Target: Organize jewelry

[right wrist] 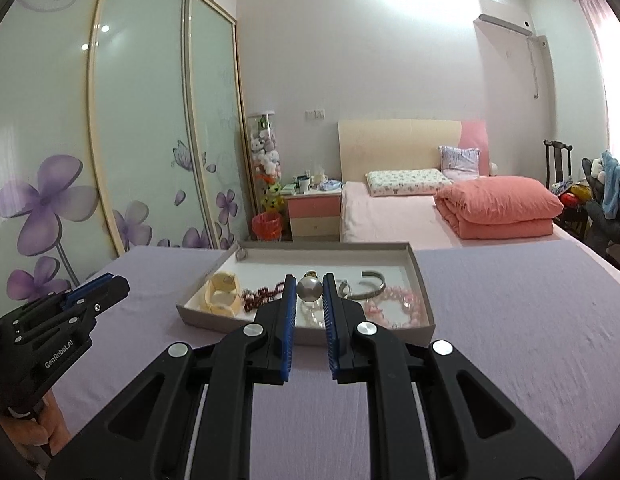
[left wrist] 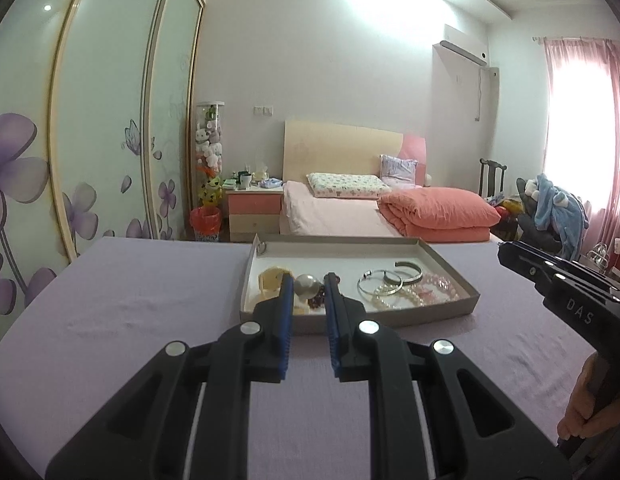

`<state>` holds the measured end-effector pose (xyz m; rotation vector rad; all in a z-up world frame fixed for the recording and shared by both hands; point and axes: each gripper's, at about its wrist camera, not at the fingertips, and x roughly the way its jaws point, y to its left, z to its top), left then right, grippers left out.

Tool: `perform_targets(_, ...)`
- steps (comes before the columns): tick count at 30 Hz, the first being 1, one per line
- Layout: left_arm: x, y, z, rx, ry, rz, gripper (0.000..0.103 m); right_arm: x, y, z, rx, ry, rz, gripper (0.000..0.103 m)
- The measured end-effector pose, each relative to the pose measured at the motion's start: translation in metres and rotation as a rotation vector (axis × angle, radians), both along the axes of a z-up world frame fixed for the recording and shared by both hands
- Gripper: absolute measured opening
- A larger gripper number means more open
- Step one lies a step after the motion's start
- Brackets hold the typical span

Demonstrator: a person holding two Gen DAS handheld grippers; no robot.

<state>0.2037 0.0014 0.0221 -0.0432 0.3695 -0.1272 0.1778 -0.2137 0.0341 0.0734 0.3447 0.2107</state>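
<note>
Black fingers with blue pads fill the foreground of both wrist views: the left gripper [left wrist: 308, 280] and the right gripper [right wrist: 308, 278] each have their fingers drawn close together, gripping nothing, and both hang above a lilac-covered surface [left wrist: 130, 312]. On that surface, towards its far edge, sits a shallow grey cardboard tray [left wrist: 350, 322] with a white floor, and all the jewelry lies inside it. On the right side of the tray is a pink bead bracelet [left wrist: 438, 286], touching a pearl bracelet [left wrist: 394, 298] that overlaps thin silver hoops [left wrist: 376, 284]; just behind them stands an open silver cuff bangle [left wrist: 408, 272]. On the left lies a chunky pale-yellow piece [right wrist: 222, 290], beside a dark red bead strand [right wrist: 260, 296]. Between the two groups rests a large pearly ball [right wrist: 309, 289]. A small ring [left wrist: 262, 248] leans in the far left corner.
</note>
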Motion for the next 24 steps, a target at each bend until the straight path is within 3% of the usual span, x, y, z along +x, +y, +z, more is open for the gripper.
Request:
perform_targets(13, 0.028, -0.003, 0.031, 0.009, -0.085, -0.002, 0.016, 0.024, -0.002, 0.023, -0.016, -0.083, -0.025, 0.015)
perform_targets(24, 0.058, -0.010, 0.033, 0.007, -0.087, 0.011, 0.016, 0.051, -0.003, 0.020, -0.016, -0.062, -0.036, 0.014)
